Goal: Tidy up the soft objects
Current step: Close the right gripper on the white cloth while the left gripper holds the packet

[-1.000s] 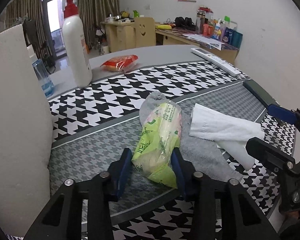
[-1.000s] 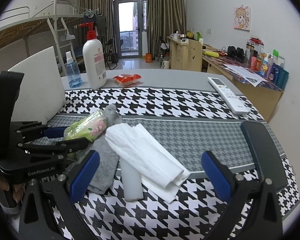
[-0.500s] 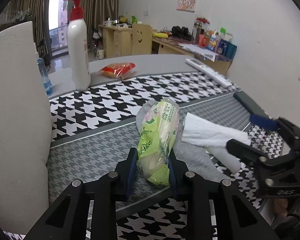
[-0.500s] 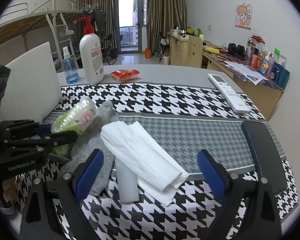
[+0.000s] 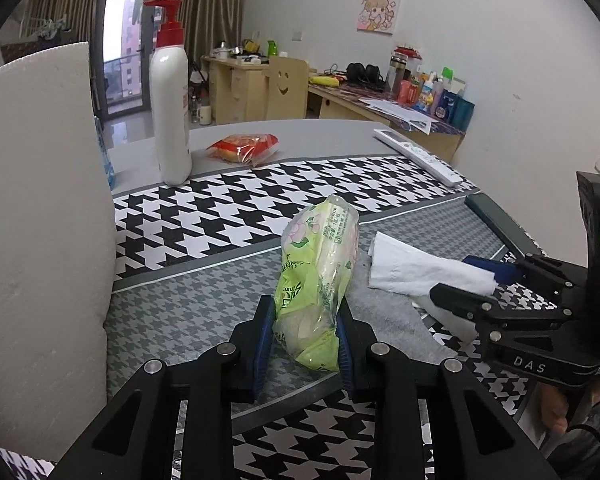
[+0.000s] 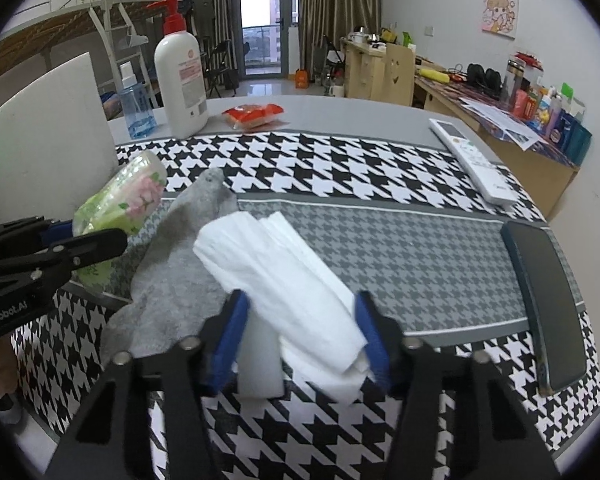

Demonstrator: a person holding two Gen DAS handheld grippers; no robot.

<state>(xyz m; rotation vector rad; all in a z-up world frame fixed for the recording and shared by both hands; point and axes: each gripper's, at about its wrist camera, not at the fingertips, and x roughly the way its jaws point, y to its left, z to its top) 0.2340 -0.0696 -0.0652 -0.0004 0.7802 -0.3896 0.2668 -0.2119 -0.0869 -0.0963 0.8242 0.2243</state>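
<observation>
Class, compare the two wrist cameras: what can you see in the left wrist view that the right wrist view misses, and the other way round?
Only the left wrist view shows both blue pads of the left gripper pressing the green tissue pack.

Only the right wrist view shows the whole blue spray bottle and the right gripper straddling the folded white tissues.

Both show the grey cloth, pump bottle and remote.
</observation>
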